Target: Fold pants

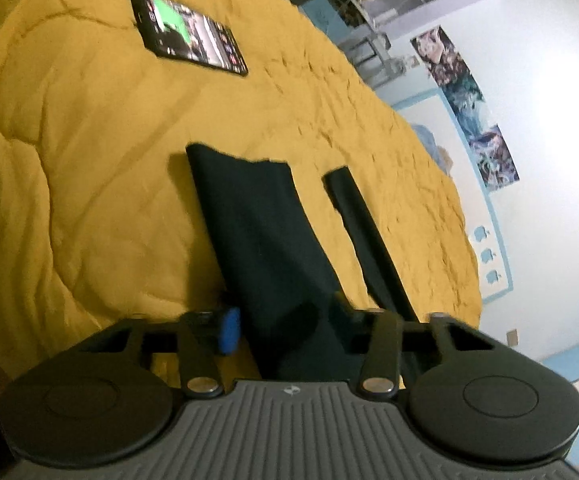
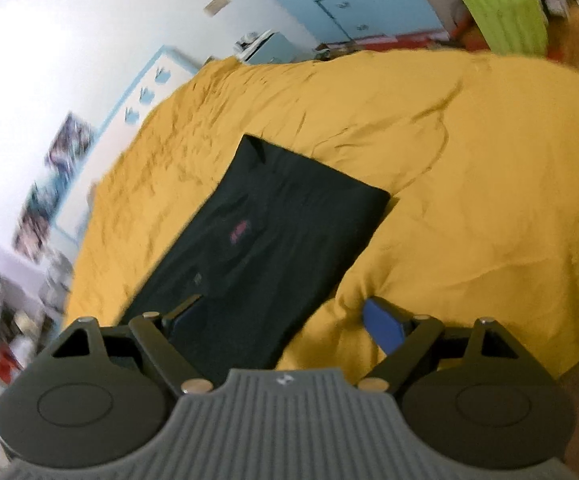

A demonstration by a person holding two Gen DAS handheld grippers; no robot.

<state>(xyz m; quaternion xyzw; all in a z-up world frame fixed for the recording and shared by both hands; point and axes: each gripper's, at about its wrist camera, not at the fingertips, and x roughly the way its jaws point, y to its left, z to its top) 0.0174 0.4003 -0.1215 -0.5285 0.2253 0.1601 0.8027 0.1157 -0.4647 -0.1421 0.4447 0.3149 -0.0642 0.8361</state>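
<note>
The dark cloth pants (image 2: 257, 240) lie flat, legs apart, on the mustard-yellow quilted bed (image 2: 469, 200); folding looks barely begun. Both the left gripper (image 1: 285, 320) and right gripper (image 2: 285, 316) have fingers spread, straddling fabric.

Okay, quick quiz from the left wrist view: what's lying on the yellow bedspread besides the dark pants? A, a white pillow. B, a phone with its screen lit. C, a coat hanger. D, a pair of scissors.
B: a phone with a lit screen lies on the yellow bedspread, beyond the far end of the dark pants and apart from them.
</note>
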